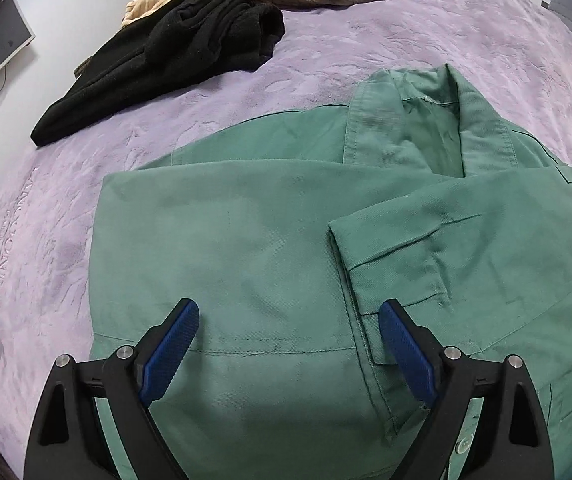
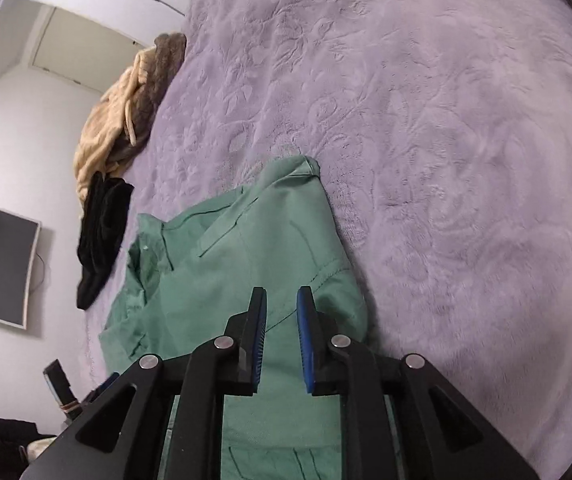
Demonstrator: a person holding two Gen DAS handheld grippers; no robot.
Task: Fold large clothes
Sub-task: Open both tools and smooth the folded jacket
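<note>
Lilac blanket [image 1: 406, 40]; green jacket [image 1: 245, 240] hem cut off.

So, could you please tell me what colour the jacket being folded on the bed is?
Green; the jacket shows best in the left wrist view.

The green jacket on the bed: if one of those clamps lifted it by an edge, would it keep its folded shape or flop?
The green jacket would probably flop: it lies flat with soft creases and a folded-over sleeve. Its weave and stitched seams look thick, so it is likely heavyish. The plush purple blanket may drag on it if pushed.
</note>
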